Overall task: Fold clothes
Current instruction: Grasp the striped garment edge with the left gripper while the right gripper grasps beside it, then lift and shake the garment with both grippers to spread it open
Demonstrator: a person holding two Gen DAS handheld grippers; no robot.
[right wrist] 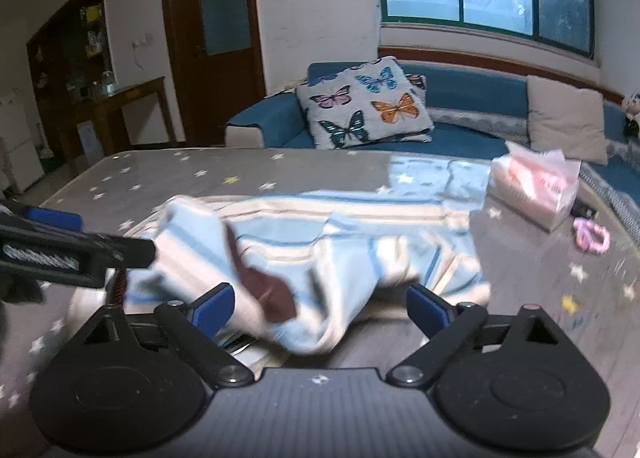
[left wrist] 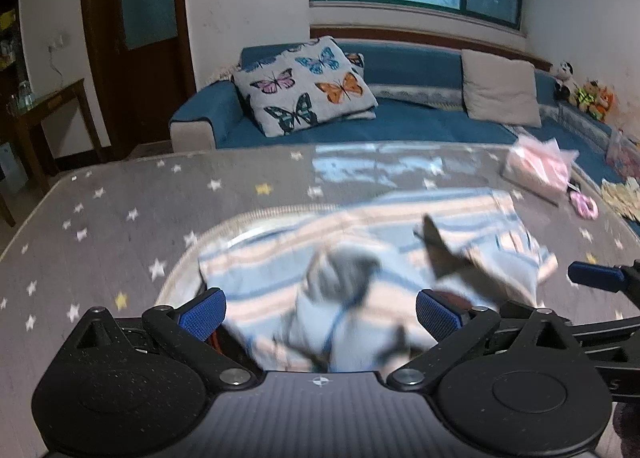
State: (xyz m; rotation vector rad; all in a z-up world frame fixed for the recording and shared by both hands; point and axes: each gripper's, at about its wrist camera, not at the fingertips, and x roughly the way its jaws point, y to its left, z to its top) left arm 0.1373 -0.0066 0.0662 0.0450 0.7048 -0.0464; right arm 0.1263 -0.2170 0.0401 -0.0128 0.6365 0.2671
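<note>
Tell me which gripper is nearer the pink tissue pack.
Right. The right gripper is over the striped garment's near edge, with the tissue pack ahead-right; the left gripper sits further left.

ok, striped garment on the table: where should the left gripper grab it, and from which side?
A guess, since the cloth is blurred. The striped garment lies bunched, its near part raised between the open left gripper fingers. Grip that near raised fold, coming in low from the near table edge; the flat far half offers no lip. The right gripper is open too, over the neighbouring fold.
</note>
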